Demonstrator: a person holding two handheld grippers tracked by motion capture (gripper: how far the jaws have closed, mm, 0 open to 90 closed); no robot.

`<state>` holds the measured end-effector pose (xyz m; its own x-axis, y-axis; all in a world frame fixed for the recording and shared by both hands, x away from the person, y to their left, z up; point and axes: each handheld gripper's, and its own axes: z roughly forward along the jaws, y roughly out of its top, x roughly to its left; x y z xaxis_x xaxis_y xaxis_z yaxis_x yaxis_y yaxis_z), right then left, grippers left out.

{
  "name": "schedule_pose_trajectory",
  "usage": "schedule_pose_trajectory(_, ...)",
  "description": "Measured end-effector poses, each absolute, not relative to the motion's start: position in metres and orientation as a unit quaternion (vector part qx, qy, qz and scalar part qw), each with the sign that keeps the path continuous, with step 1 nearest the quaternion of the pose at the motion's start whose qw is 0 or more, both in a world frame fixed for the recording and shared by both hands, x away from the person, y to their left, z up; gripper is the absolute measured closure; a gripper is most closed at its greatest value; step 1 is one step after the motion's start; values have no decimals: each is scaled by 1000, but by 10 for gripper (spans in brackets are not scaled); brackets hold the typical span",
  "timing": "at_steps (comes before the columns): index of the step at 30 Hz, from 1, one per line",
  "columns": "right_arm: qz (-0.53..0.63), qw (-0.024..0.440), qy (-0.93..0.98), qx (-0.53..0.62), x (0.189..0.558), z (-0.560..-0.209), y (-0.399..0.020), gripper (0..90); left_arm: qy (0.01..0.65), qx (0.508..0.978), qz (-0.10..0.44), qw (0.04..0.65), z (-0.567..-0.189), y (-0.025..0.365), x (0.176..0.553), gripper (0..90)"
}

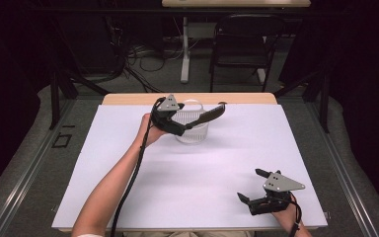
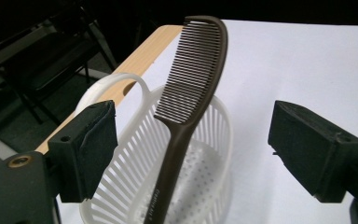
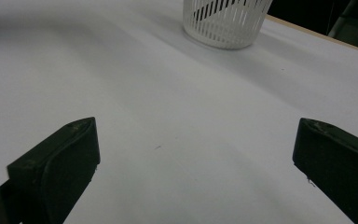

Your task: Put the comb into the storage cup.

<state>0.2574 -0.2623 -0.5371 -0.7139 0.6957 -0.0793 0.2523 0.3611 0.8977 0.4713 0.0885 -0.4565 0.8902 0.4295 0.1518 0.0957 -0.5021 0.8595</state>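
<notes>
Standing in the basket [image 2: 214,140], the comb [image 2: 193,79] is released; the left gripper [image 2: 191,149] has its jaws apart around it. The right gripper [image 3: 196,163] rests spread on the table [image 1: 177,182].

A white sheet [image 1: 187,177] covered the table [image 1: 128,98], leaving a strip of bare wood along the far edge. Past that edge, a dark chair [image 1: 244,42] stood on the grey floor [image 1: 24,163], near a white leg [image 1: 185,49] of a second table [image 1: 237,3] whose pale top showed at the upper border. Black cables [image 1: 138,61] lay tangled on the floor to the left of that leg. A small square of black tape [image 1: 61,141] marked the floor left of the table.
</notes>
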Motion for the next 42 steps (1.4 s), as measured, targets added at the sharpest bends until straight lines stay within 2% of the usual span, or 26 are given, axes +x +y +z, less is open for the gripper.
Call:
schedule_pose_trajectory(10,477,230,793,301,258,-537,-262,2,175,854,175,458,-455,104,456,69)
schedule_pose_trajectory(23,476,228,794,302,258,-537,-261,2,191,854,165,455,-454,120,439,3)
schedule_pose_trajectory(42,476,230,794,301,258,-537,-261,2,235,859,162,425,-466,138,406,1)
